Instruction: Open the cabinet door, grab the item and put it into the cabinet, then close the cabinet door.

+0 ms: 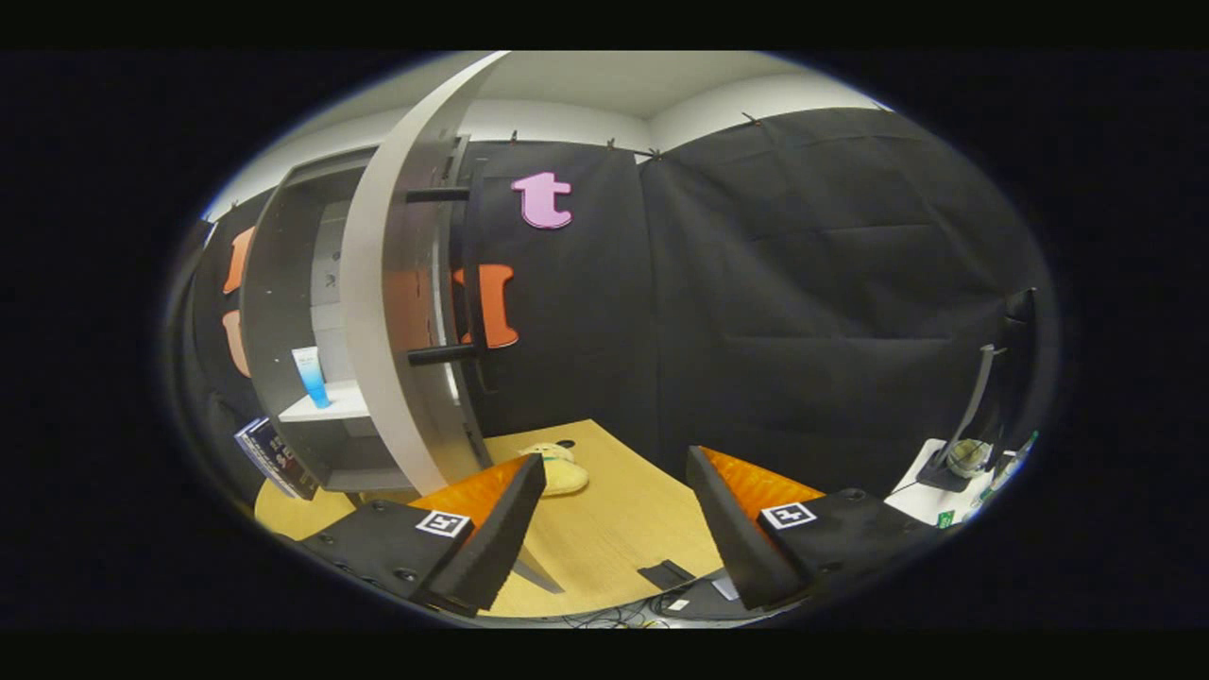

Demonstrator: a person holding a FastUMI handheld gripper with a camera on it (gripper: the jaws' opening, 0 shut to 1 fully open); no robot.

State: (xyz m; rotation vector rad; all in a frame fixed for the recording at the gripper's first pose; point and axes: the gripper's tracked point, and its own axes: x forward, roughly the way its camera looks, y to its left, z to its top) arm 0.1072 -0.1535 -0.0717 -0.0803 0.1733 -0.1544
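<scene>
The grey cabinet (283, 312) stands to the left, and its door (383, 312) is swung open toward me, edge-on, with a dark bar handle (475, 283) on its far face. Inside, a white and blue tube (311, 377) stands upright on a white shelf (326, 408). A yellow plush toy (557, 467) lies on the wooden table (623, 529), just beyond my left finger and right of the door's lower edge. My gripper (616, 467) is open above the table with nothing between its fingers.
A dark book (276, 458) leans at the cabinet's lower left. A small black flat piece (666, 573) lies near the table's front edge. Off to the right, a white side surface (930, 496) carries a monitor stand (973, 406) and small items.
</scene>
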